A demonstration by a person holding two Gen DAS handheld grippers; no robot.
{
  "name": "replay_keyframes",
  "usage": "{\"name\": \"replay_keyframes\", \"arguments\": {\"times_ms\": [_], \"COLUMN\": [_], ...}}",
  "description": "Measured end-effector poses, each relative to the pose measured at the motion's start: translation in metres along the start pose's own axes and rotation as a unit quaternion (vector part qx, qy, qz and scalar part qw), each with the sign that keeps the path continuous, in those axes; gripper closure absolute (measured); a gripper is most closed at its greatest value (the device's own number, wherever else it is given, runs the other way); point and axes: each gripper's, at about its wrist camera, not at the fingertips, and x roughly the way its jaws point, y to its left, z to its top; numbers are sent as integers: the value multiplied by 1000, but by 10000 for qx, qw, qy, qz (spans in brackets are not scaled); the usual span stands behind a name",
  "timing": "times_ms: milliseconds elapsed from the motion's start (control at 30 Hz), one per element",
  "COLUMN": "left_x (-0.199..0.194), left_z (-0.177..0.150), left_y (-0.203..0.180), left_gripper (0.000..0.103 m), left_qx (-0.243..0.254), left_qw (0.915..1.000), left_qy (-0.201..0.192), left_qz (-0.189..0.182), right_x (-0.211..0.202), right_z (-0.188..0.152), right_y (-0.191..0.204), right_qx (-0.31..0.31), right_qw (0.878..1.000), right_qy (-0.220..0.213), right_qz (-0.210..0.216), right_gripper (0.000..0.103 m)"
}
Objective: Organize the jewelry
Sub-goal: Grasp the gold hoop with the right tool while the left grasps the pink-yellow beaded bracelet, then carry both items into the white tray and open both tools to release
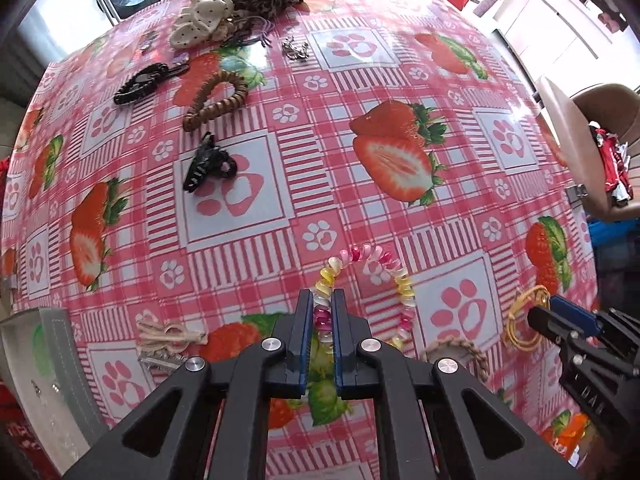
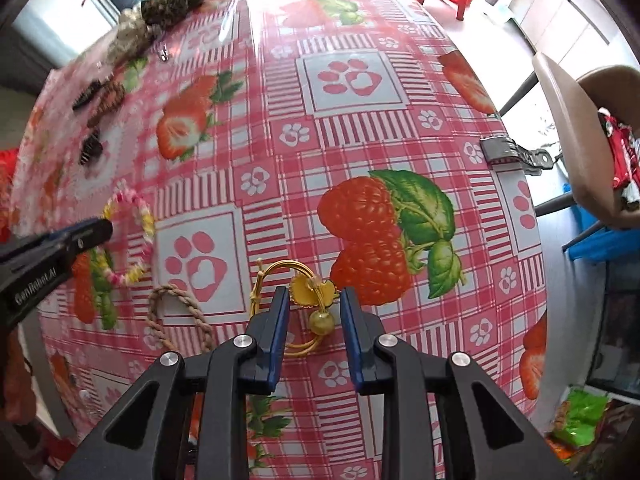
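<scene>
A pastel spiral hair tie in pink, yellow and white lies on the strawberry-print tablecloth. My left gripper points down at the tie's left side and is shut on its coils. The same tie and the left gripper show at the left of the right wrist view. A gold elastic tie with a yellow flower and bead lies between the fingers of my right gripper. The pads stand a little apart from the flower on each side. The right gripper sits over the gold tie.
A braided tan tie lies between the two grippers. Black claw clips, a brown spiral tie and scrunchies lie at the far left. A pale box stands near left. A chair stands past the table's right edge.
</scene>
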Motion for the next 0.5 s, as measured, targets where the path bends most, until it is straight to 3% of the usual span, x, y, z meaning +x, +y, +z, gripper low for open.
{"name": "replay_keyframes", "arguments": {"times_ms": [500], "left_x": [-75], "left_z": [-57], "left_y": [43], "left_gripper": [88], "left_qx": [-313], "left_qw": [9984], "left_qy": [-380], "left_qz": [-278], "right_x": [-55], "right_z": [-11], "right_y": [10], "right_qx": [-89], "right_qw": [9989], "right_qy": [-256], "right_qz": [380], "right_gripper": [75]}}
